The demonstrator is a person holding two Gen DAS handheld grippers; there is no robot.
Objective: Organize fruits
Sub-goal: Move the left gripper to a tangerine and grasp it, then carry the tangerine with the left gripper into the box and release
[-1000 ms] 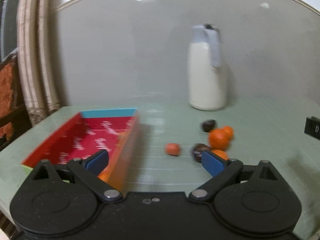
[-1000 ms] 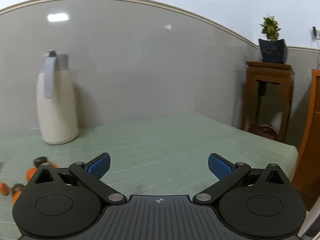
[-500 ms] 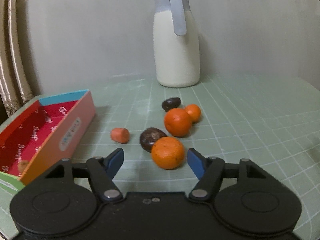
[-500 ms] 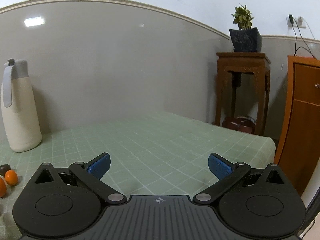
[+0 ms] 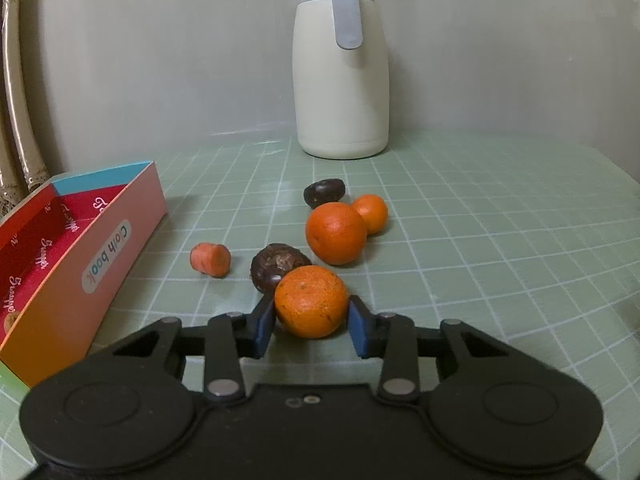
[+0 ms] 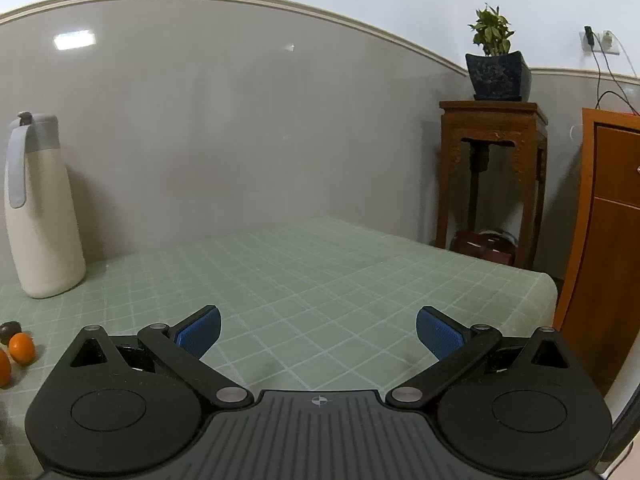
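In the left wrist view my left gripper (image 5: 311,330) has its blue pads against both sides of the near orange (image 5: 311,301), which rests on the green table. Behind it lie a dark brown fruit (image 5: 278,266), a bigger orange (image 5: 336,233), a small orange (image 5: 371,213), another dark fruit (image 5: 324,192) and a small reddish piece (image 5: 210,259). A red and pink open box (image 5: 80,256) stands at the left. My right gripper (image 6: 318,334) is open and empty above the table. A small orange (image 6: 22,348) and a dark fruit (image 6: 9,330) show at that view's left edge.
A cream thermos jug (image 5: 340,64) stands at the back by the wall and also shows in the right wrist view (image 6: 38,212). A wooden stand with a potted plant (image 6: 496,148) and a wooden cabinet (image 6: 608,220) stand beyond the table's right edge (image 6: 548,280).
My left gripper swung right from the box to the fruits, came down on the near orange and narrowed its jaws onto it. The right gripper turned slightly and stayed open.
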